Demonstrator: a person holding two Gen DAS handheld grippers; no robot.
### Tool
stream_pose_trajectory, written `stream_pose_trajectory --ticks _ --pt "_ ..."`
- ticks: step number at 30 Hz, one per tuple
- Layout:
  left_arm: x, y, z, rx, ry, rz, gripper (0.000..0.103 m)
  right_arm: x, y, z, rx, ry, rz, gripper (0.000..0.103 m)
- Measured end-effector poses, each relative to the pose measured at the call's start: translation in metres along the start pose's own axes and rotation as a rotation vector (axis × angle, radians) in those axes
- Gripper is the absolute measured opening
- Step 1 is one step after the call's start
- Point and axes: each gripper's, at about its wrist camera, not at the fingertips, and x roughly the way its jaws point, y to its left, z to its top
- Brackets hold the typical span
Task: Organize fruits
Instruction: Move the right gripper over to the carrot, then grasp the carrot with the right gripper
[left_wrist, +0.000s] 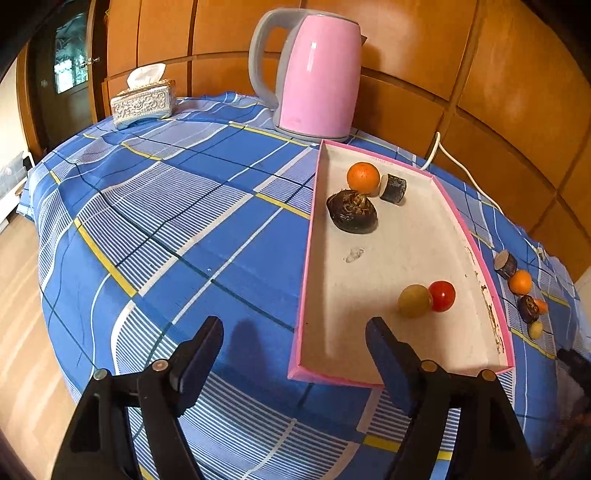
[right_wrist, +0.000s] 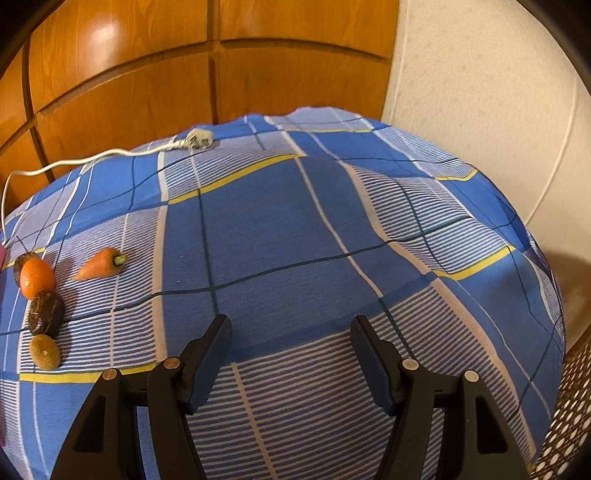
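Both your grippers hang with jaws apart, holding nothing. Your right gripper (right_wrist: 290, 332) is nearer the loose fruit: the kiwi (right_wrist: 44, 352) lies nearest, off to its left, the carrot (right_wrist: 99, 264) beyond, stem pointing right; the pink tray (left_wrist: 308, 258) sits further left.

no legible text, seemingly, anywhere

kettle (left_wrist: 317, 74) behind tray (left_wrist: 391, 376), fruits right
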Motion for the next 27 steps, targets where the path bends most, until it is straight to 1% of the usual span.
stream_pose_trajectory --ticks 2,3,5,6,8,9,12,15,18,21,22,23,24,25,26,27 --pt "0.001 0.001 0.000 -0.005 0.004 -0.001 0.080 -0.002 0.006 0.006 -0.021 0.032 0.062 0.068" --pt "0.001 0.001 0.000 -0.008 0.006 0.000 0.080 -0.007 0.014 0.012 -0.051 0.030 0.102 0.068" --pt "0.002 0.002 0.000 -0.011 0.008 0.000 0.080 -0.015 0.028 0.018 -0.125 0.005 0.134 0.068" --pt "0.002 0.002 0.000 -0.011 0.008 0.000 0.080 -0.020 0.042 0.022 -0.195 -0.010 0.163 0.068" --pt "0.001 0.002 0.001 -0.011 0.005 -0.002 0.080 -0.023 0.058 0.027 -0.268 -0.010 0.197 0.068" --pt "0.001 0.002 0.001 -0.011 0.005 -0.003 0.080 -0.023 0.071 0.030 -0.326 -0.005 0.219 0.065" --pt "0.001 0.002 0.001 -0.011 0.005 -0.006 0.080 -0.019 0.098 0.037 -0.453 0.008 0.227 0.065" --pt "0.000 0.003 0.001 -0.013 0.002 -0.006 0.080 -0.007 0.124 0.038 -0.600 0.045 0.204 0.065" --pt "0.000 0.002 0.001 -0.013 0.003 -0.006 0.080 0.004 0.138 0.037 -0.710 0.070 0.197 0.064" --pt "0.001 0.001 0.000 -0.008 0.006 -0.005 0.081 0.012 0.141 0.038 -0.745 0.068 0.199 0.063" --pt "0.001 0.001 0.000 -0.007 0.008 -0.004 0.081 0.013 0.140 0.040 -0.742 0.069 0.208 0.060" --pt "0.002 0.001 -0.001 -0.005 0.011 -0.002 0.081 0.015 0.140 0.041 -0.738 0.074 0.217 0.048" --pt "0.002 0.001 -0.002 -0.004 0.012 -0.003 0.081 0.016 0.137 0.042 -0.725 0.087 0.246 0.037" --pt "0.002 0.000 -0.003 -0.002 0.014 -0.002 0.081 0.017 0.136 0.043 -0.719 0.093 0.257 0.033" --pt "0.002 0.000 -0.003 0.000 0.015 -0.001 0.081 0.018 0.133 0.043 -0.716 0.092 0.255 0.027" --pt "0.002 0.000 -0.004 0.002 0.014 0.000 0.081 0.018 0.130 0.043 -0.711 0.096 0.255 0.027"
